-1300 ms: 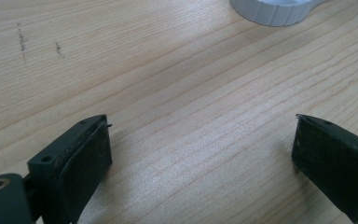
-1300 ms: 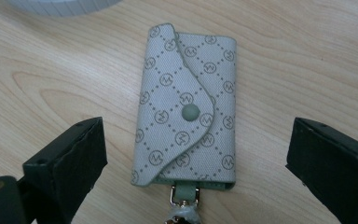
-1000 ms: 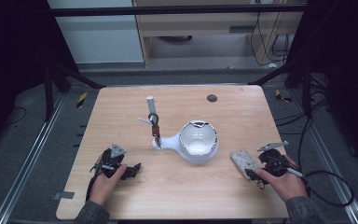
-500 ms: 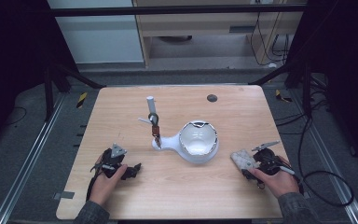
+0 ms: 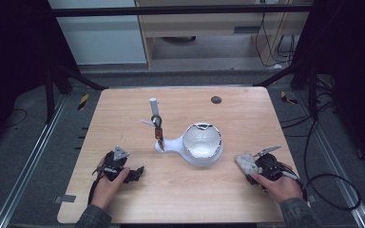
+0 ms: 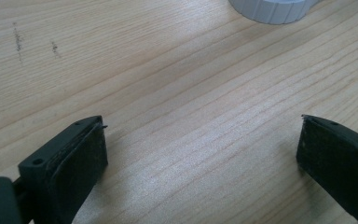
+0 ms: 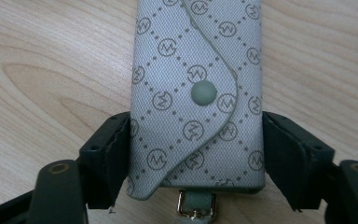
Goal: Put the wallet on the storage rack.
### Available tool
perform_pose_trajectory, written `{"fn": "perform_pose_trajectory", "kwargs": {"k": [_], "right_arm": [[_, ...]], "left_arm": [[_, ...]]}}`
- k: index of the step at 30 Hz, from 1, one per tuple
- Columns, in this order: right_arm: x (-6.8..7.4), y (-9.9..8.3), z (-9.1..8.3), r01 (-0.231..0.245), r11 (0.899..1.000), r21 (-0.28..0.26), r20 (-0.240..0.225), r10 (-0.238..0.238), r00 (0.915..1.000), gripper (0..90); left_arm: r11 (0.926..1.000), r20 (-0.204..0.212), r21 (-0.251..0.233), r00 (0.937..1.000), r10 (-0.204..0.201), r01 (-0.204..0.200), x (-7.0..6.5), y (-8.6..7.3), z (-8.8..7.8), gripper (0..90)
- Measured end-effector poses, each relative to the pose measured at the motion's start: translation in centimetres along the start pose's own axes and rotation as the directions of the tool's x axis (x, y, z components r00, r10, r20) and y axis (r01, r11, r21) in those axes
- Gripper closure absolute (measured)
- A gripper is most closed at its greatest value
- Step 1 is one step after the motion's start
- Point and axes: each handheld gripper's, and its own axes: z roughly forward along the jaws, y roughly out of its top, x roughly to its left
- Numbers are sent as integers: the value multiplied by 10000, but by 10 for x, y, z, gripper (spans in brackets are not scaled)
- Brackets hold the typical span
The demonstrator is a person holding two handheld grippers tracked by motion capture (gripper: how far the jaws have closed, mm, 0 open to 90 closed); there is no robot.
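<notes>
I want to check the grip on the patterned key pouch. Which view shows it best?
The right gripper view: the key pouch is seen close up, snap flap visible, with the right gripper pressing on both its sides. The high view shows it small. The left gripper view looks at the table.

My key pouch (image 7: 196, 98) runs off the top edge; its metal ring (image 7: 193, 205) is cut off below.

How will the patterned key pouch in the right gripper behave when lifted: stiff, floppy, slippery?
The key pouch looks like woven fabric, so probably light and slightly soft, likely flexing a little. The right gripper has just been closing, its jaws on both sides; the textured cloth should resist slipping. The metal ring may dangle.
</notes>
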Motion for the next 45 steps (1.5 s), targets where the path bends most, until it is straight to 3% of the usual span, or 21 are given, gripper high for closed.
{"fn": "perform_pose_trajectory", "kwargs": {"k": [6,12,19,45], "right_arm": [[3,3,-9,570,9984,-70,135,-569,9983,312],[5,10,-30,1228,9921,-238,264,-1222,9922,314],[12,22,-51,2064,9781,-263,468,-2050,9776,314],[28,46,-80,3329,9422,-371,679,-3300,9415,317]], "left_arm": [[10000,0,4,10000,6,-6,0,0,0,10],[10000,-6,4,10000,-21,21,-1,0,0,10],[10000,-5,4,10000,-23,23,-1,0,0,9],[10000,-6,15,10000,-19,19,-1,0,0,9]]}}
